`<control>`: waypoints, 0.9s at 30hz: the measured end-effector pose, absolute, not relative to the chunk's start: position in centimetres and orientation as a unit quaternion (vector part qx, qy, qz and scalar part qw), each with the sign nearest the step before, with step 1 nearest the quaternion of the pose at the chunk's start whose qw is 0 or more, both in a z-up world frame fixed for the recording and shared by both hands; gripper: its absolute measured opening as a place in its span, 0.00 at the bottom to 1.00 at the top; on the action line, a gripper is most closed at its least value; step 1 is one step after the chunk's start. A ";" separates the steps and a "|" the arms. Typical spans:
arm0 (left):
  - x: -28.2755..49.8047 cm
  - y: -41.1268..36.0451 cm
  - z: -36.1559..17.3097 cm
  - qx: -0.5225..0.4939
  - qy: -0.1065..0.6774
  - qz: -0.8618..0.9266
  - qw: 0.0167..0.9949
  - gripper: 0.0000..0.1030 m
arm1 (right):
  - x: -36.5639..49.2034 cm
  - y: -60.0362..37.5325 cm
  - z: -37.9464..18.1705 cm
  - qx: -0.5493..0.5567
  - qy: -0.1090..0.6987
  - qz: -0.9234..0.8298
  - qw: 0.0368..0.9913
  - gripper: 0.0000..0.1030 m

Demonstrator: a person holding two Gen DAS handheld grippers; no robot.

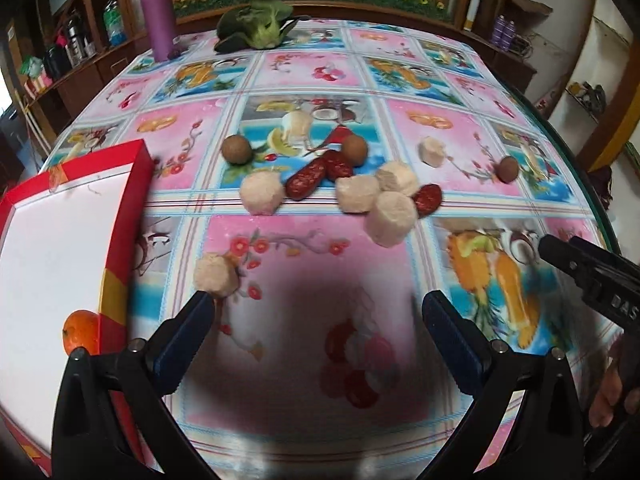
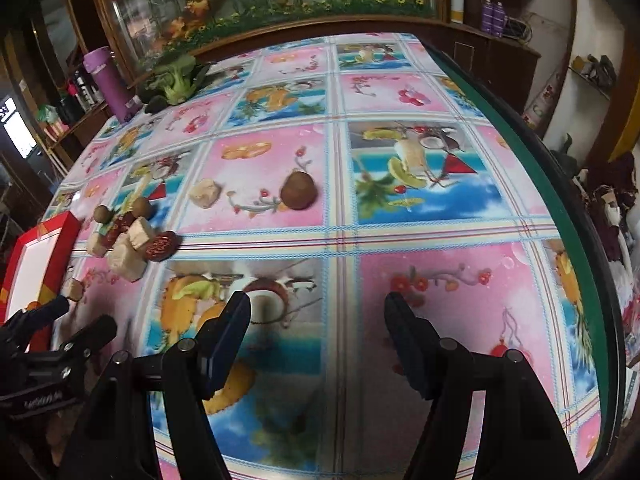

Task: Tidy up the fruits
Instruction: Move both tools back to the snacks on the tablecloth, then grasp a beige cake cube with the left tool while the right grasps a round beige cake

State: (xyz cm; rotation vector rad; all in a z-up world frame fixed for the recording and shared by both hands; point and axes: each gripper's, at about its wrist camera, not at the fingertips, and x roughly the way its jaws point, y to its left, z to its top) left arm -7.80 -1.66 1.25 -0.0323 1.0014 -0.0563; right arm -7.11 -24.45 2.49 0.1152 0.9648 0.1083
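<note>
My left gripper (image 1: 318,314) hovers open over the fruit-print tablecloth, nothing between its fingers. A pale peeled chunk (image 1: 216,276) lies just off its left fingertip (image 1: 200,312). Further ahead lies a cluster of several pale chunks (image 1: 392,218), dark red dates (image 1: 306,178) and brown round fruits (image 1: 237,149). At the left stands a red box (image 1: 132,208) with a white inside, an orange (image 1: 80,332) in its near corner. My right gripper (image 2: 316,314) is open and empty above the table's right half, with a brown round fruit (image 2: 300,191) and a pale chunk (image 2: 205,193) beyond it.
A purple bottle (image 1: 156,12) and a leafy green vegetable (image 1: 256,28) stand at the table's far side. The green table edge (image 2: 560,200) curves along the right. Wooden cabinets ring the room. A person's hand (image 1: 612,384) holds the right gripper's handle.
</note>
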 end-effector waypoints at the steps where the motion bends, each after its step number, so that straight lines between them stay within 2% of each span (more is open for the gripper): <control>1: -7.8 -1.3 1.3 -0.019 0.478 -0.024 0.878 1.00 | -7.1 -24.3 2.7 0.053 0.459 0.061 0.885 0.67; 17: -10.7 3.1 4.0 -0.009 0.458 -0.029 0.889 0.99 | -5.8 -14.0 3.0 0.004 0.455 0.217 0.863 0.66; 18: -10.9 3.4 4.4 -0.006 0.451 -0.028 0.892 0.99 | -5.8 -13.4 2.9 0.003 0.456 0.220 0.862 0.64; 20: -11.0 3.9 4.8 -0.005 0.446 -0.030 0.895 0.99 | -5.5 -12.3 2.6 -0.003 0.461 0.227 0.858 0.49; 23: -10.6 4.9 5.3 -0.009 0.442 -0.027 0.897 0.99 | -4.7 -11.6 1.9 0.007 0.473 0.220 0.853 0.39; 27: -9.8 4.8 6.0 0.006 0.435 -0.038 0.900 0.89 | -3.9 -11.5 1.7 0.013 0.470 0.205 0.859 0.28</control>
